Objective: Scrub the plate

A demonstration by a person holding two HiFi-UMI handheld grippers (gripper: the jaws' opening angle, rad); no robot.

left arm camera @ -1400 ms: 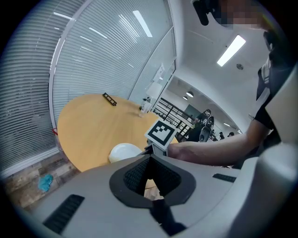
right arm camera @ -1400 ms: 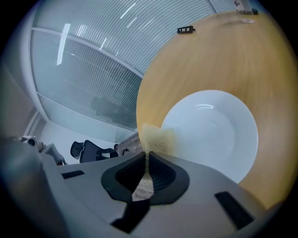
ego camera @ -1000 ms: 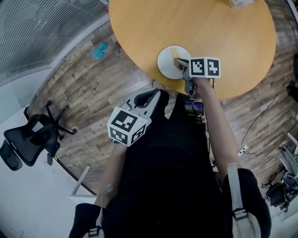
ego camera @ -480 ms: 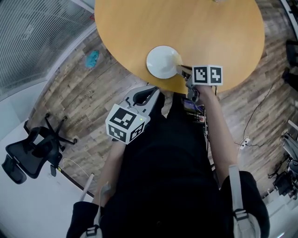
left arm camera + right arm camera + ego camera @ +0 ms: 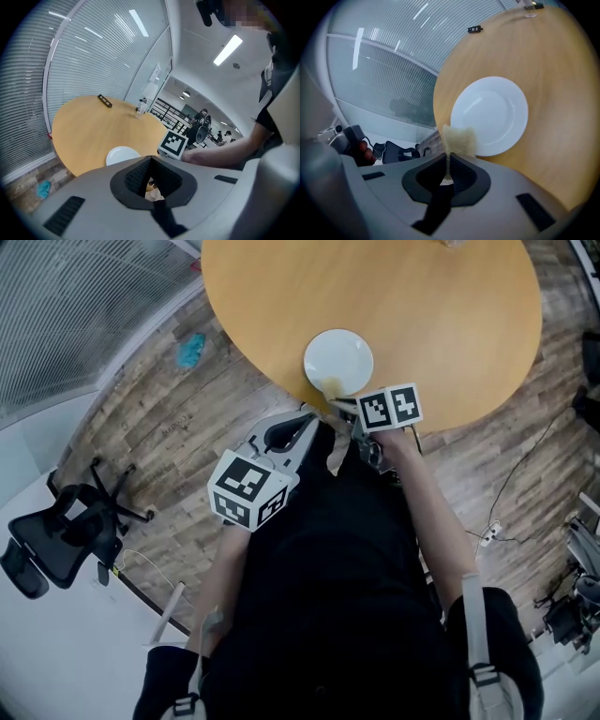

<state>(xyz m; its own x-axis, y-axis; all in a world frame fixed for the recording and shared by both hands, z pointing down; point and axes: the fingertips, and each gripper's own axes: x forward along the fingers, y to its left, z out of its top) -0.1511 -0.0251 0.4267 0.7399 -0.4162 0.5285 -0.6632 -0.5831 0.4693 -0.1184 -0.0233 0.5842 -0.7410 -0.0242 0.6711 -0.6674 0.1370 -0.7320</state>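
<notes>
1. Plate position. The white plate (image 5: 338,360) lay flat on the round wooden table (image 5: 450,324), close to the table edge nearest the person.

2. Right gripper. The right gripper (image 5: 337,401) was held just beside the plate, at the rim nearest the person. Its jaws were closed on a tan sponge (image 5: 329,389). In the right gripper view, the right gripper (image 5: 447,158) pinched the lower edge of the sponge (image 5: 458,139). The rest of the sponge stood out beyond the jaw tips and overlapped the near-left rim of the plate (image 5: 492,119). Contact between sponge and plate could not be confirmed. The centre of the plate was uncovered.

3. Left gripper. The left gripper (image 5: 309,423) was held off the table, on the person's side of the plate and apart from it. In the left gripper view, the jaws of the left gripper (image 5: 151,160) met at their tips with nothing between them. The plate (image 5: 123,155) showed just beyond them, to the left.

4. Other items. A small dark object (image 5: 474,29) lay on the table far beyond the plate.
</notes>
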